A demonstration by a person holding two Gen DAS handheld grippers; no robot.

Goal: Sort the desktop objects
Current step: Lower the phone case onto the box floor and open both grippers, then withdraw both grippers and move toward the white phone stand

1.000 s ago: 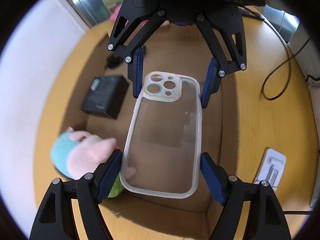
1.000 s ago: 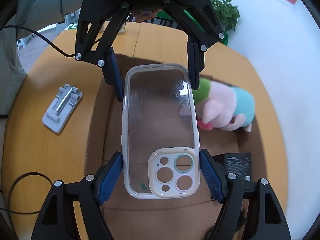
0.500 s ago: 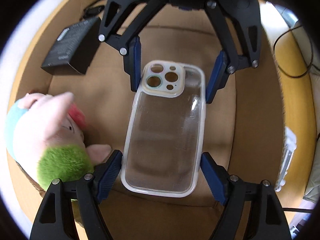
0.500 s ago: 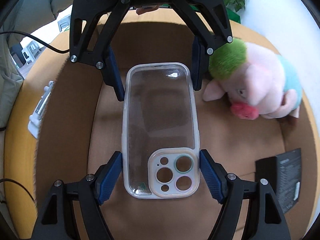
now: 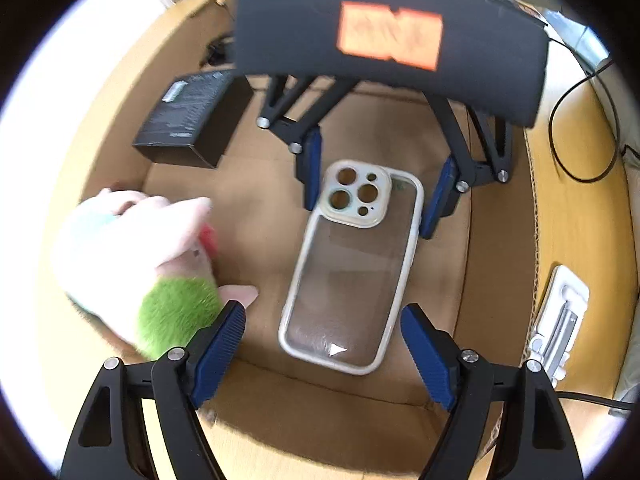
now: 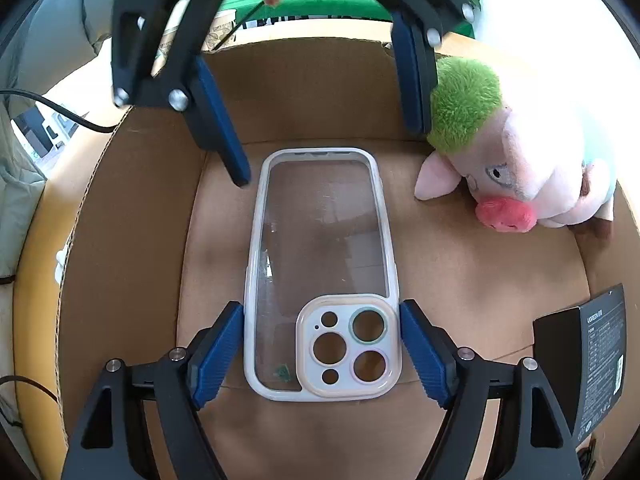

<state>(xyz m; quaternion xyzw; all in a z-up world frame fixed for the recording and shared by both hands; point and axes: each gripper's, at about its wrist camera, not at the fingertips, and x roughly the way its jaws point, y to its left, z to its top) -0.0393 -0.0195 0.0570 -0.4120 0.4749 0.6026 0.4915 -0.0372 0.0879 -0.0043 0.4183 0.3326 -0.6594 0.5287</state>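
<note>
From my right gripper (image 6: 321,346), its jaws spread just wider than the camera end they flank, I see the clear phone case (image 6: 320,272) flat on the cardboard box (image 6: 120,220) floor. Beyond, my left gripper (image 6: 320,120) hangs wide apart. Right sits a plush pig (image 6: 516,168); near right, a black box (image 6: 588,360).

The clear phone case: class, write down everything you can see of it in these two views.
The clear phone case is transparent, with a whitish rim and a cream camera block pierced by round holes, one ringed in green. It lies flat on the floor of the cardboard box, empty. The left gripper is open and clear of it; the right gripper brackets its camera end, contact unclear.
</note>
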